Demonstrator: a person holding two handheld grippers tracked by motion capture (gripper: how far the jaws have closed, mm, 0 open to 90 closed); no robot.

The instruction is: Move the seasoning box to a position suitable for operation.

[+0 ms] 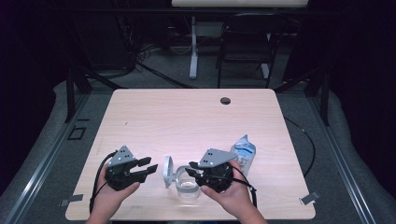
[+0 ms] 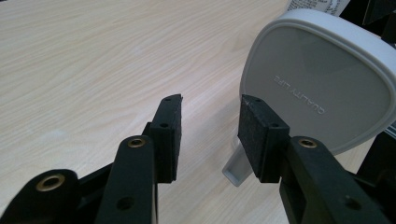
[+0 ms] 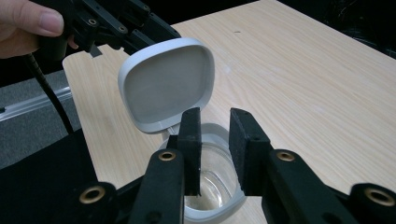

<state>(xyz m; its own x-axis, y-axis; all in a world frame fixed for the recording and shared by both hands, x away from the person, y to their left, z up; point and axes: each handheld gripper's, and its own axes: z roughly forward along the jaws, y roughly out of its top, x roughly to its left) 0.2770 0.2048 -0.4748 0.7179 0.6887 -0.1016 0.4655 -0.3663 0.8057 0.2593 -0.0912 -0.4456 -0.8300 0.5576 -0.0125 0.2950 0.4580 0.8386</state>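
Clear container (image 1: 187, 185), grey lid (image 1: 168, 171) upright

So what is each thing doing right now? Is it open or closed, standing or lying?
Clear jar: upright on the table, open.
Grey lid: flipped up, standing on edge at the jar's rim.
Pouch: lying flat beside the right hand.
Left gripper: open, holding nothing, just short of the lid.
Right gripper: open, jaws astride the jar's rim.
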